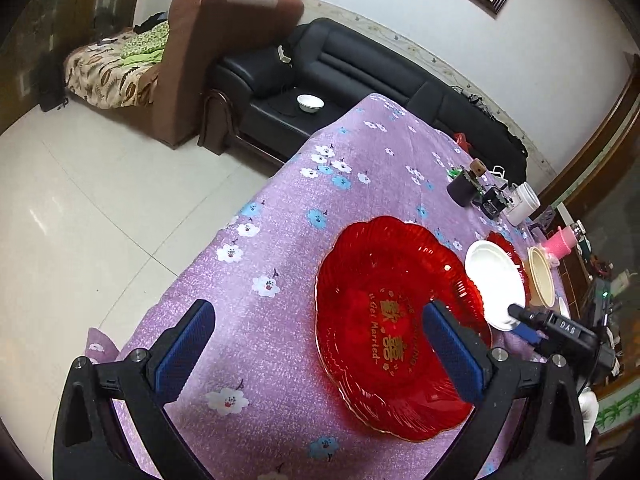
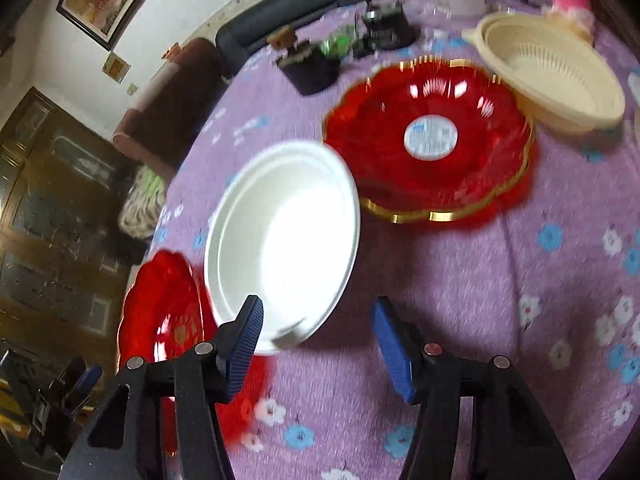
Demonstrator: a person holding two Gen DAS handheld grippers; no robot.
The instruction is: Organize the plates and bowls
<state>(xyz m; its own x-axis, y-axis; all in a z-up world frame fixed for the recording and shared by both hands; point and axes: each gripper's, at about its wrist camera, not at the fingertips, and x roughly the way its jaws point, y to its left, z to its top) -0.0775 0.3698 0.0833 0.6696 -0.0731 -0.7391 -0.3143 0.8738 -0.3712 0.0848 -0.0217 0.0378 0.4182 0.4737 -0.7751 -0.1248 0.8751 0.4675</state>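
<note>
1. From the left wrist view, the table (image 1: pixel 280 240) with its purple flowered cloth ended just left of my left gripper (image 1: pixel 320 352), with bare tiled floor (image 1: pixel 100 208) beyond the edge, so lots of open room on that side. The far table corner sat close to a black sofa (image 1: pixel 360 68).
2. The right side was crowded: a black holder (image 1: pixel 464 190), a white jar (image 1: pixel 524 202) and a pink cup (image 1: pixel 564 240) were bunched along the far right edge.
3. Readable stuff: the big red plate (image 1: pixel 380 280) had gold lettering, "Get Married" plus double-happiness characters. The right gripper's body in the left view read "DAS". The second red plate (image 2: pixel 460 184) had a round white sticker in the middle, too blurry to read.
4. My left gripper was wide open and held nothing. Its right finger (image 1: pixel 452 356) hung over the big red plate's middle, the left finger over bare cloth.
5. My right gripper (image 2: pixel 320 340) was also spread open, nothing clamped. The white plate (image 2: pixel 288 232) sat tilted with its near rim right at the left finger (image 2: pixel 244 348); I couldn't tell if they touched. The right finger was over bare cloth.
6. The white plate lay between the two red plates, overlapping the big one's edge. A cream strainer bowl (image 2: pixel 552 76) sat just behind the stickered red plate.
</note>
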